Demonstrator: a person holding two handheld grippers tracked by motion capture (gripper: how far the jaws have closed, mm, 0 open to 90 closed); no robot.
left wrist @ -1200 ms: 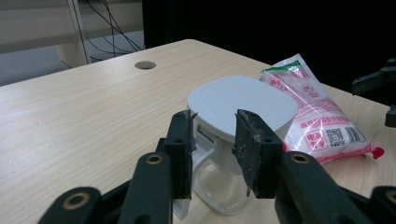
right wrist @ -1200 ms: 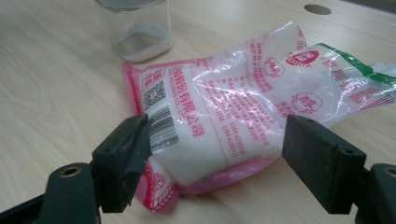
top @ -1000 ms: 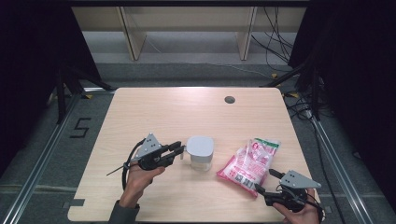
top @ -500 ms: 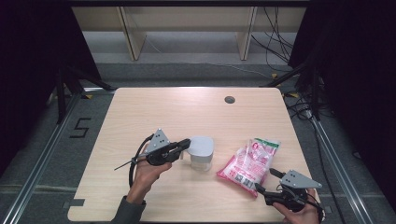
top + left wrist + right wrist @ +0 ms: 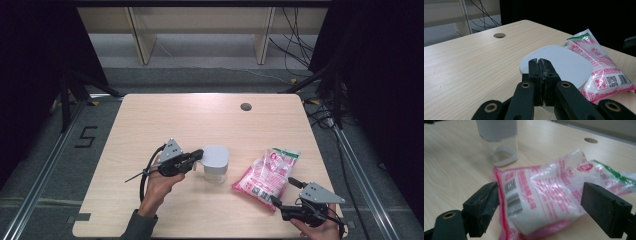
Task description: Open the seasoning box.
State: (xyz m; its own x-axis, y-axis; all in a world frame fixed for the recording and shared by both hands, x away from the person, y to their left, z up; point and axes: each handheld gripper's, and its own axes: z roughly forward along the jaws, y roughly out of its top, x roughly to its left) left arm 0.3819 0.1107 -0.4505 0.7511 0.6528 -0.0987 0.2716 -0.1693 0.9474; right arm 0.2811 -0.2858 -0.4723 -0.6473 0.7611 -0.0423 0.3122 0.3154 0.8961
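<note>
Centrally on the pale wooden surface point(image 5: 150, 125) stands a clear jar point(image 5: 216, 170) with a grey-white lid point(image 5: 564, 66), and just to its right, a little apart from it, lies a pink-and-white bag point(image 5: 265, 175) with a barcode and a green end pointing away from the person. From the high view, the left gripper point(image 5: 197, 155) lies nearly level in the person's left hand point(image 5: 160, 182), its tips reaching the left edge of the lid. In the left gripper view its fingers point(image 5: 534, 72) are pressed together with nothing between them, their tips over the near rim of the lid; whether they touch it cannot be told. Its jaws have just been closing, empty. The right gripper point(image 5: 283, 193) sits near the front right corner of the surface in the right hand point(image 5: 320, 231), pointing up-left at the near end of the bag. In the right gripper view its fingers point(image 5: 484, 202) stand wide apart on either side of the bag's barcode end, not pressing it, and they have just been opening further. A round cable hole point(image 5: 245, 106) lies toward the far edge.
</note>
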